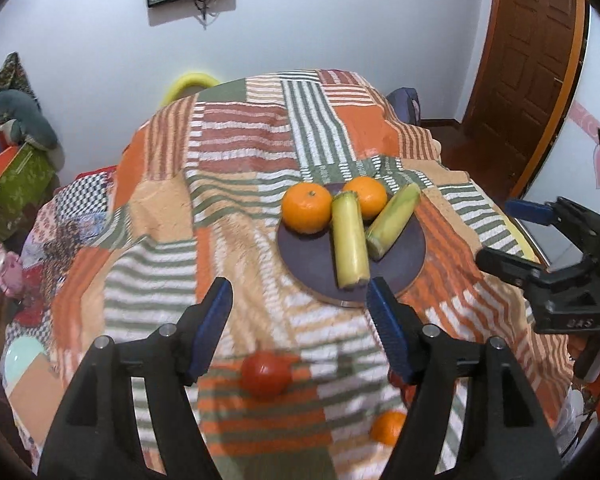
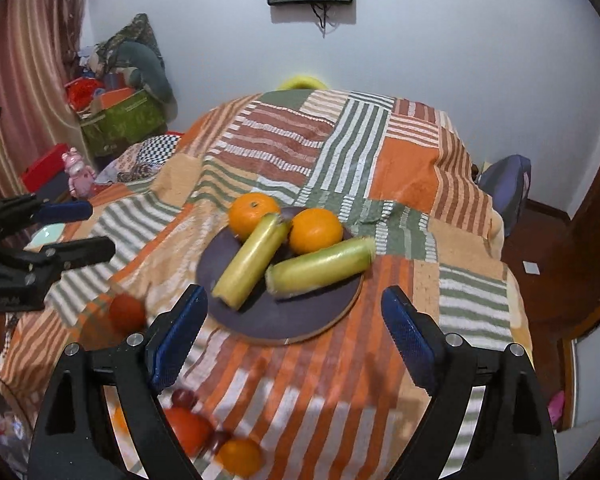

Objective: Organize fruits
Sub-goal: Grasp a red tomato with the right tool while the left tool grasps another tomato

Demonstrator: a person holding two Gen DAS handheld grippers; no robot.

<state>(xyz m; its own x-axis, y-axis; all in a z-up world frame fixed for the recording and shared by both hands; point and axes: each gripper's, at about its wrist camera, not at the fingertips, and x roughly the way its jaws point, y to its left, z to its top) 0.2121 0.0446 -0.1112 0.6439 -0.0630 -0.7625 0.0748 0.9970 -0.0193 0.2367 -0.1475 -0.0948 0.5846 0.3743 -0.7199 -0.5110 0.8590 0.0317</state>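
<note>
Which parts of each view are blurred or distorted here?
Left wrist view: the tomato near the tongs is soft, the plate sharp, the door frame bowed. Right wrist view: near fruit by the tongs smeared, the corn slightly blurred.

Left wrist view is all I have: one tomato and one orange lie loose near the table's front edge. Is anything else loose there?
Observer: Yes. Two small dark red fruits lie beside a second red fruit, mostly behind your finger.
Operator: Is the right hand-held gripper carrying anything?
Observer: No. The right hand-held gripper is wide open and empty, aimed at the plate.
</note>
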